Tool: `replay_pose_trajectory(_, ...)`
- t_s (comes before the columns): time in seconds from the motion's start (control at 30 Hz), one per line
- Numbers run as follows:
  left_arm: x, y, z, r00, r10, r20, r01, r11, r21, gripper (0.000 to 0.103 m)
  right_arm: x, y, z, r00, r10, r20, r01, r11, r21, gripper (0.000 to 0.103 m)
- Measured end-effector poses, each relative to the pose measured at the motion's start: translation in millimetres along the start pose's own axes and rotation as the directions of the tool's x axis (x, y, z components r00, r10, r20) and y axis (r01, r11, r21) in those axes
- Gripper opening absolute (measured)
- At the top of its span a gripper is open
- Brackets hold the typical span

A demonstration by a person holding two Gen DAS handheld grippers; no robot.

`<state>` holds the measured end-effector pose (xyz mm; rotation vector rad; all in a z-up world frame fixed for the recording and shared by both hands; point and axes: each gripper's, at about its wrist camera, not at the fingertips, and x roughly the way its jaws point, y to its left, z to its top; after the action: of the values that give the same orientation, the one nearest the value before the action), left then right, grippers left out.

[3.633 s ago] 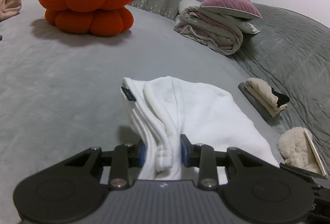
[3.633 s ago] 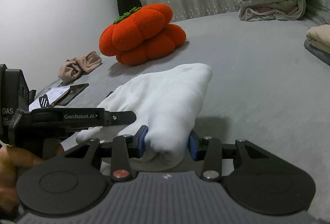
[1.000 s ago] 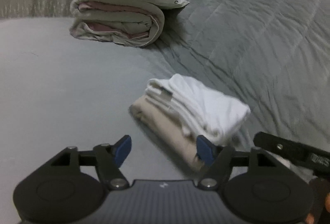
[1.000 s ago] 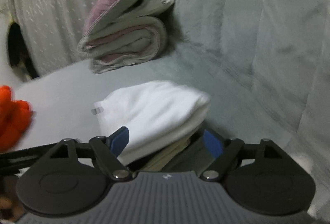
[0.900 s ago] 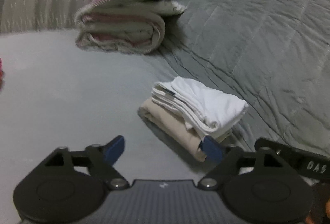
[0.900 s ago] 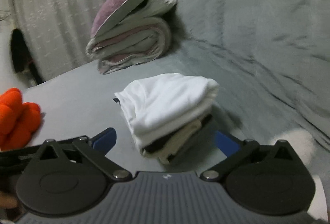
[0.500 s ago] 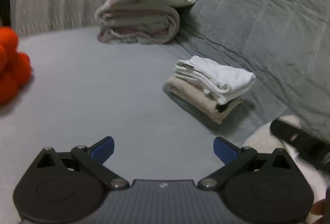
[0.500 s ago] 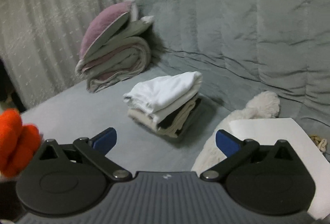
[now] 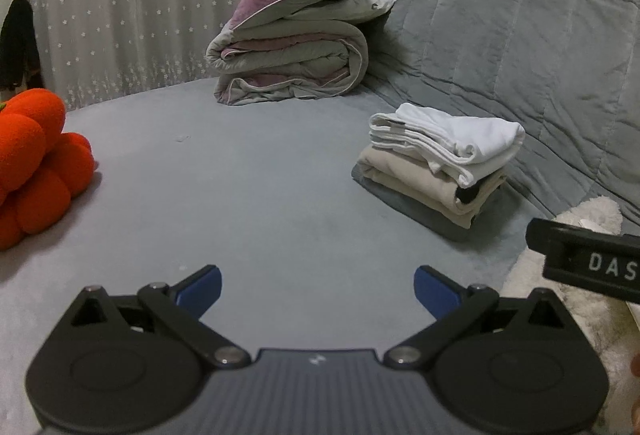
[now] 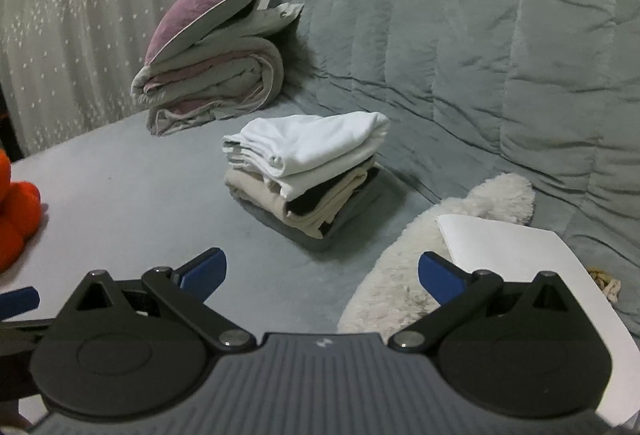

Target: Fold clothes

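Observation:
A folded white garment [image 9: 448,139] lies on top of a stack of folded clothes, over a beige garment [image 9: 416,179] and a grey one [image 9: 404,203], on the grey bed. The same white garment [image 10: 316,143] tops the stack in the right wrist view. My left gripper [image 9: 316,285] is open and empty, well back from the stack. My right gripper [image 10: 322,273] is open and empty, also back from the stack. Part of the right gripper's body [image 9: 588,259] shows at the right edge of the left wrist view.
A rolled quilt with a purple pillow [image 9: 296,47] sits at the back by the padded grey headboard [image 10: 480,35]. An orange pumpkin plush [image 9: 32,159] lies at the left. A white fluffy cushion [image 10: 440,231] and a white sheet of paper [image 10: 520,267] lie at the right.
Both grippers let go of the white garment, which now rests on the stack. Both have opened wide and pulled back, so the stack looks farther away.

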<state>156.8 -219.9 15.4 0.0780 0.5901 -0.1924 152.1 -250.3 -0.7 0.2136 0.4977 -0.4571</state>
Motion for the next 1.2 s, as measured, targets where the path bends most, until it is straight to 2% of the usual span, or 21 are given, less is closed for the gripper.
replay_pose_trajectory(0.17,2.2,2.2,0.1,1.0,0.002,0.005,-0.002,1.0,-0.012,0.102,-1.9,4.4,-5.4,1.0,-0.012,-0.012,0.012,1.0,-0.013,0.103)
replay_pose_trajectory(0.6,4.3,-13.5,1.0,1.0,-0.013,0.02,0.013,1.0,0.028,0.102,-3.1,-9.0,-7.8,0.997,-0.071,-0.019,0.07,0.997,-0.027,0.103)
replay_pose_trajectory(1.2,4.3,-10.3,-1.4,1.0,0.002,0.012,-0.002,1.0,0.026,0.102,-3.5,-4.0,-8.5,0.997,-0.073,-0.026,0.071,0.996,-0.05,0.103)
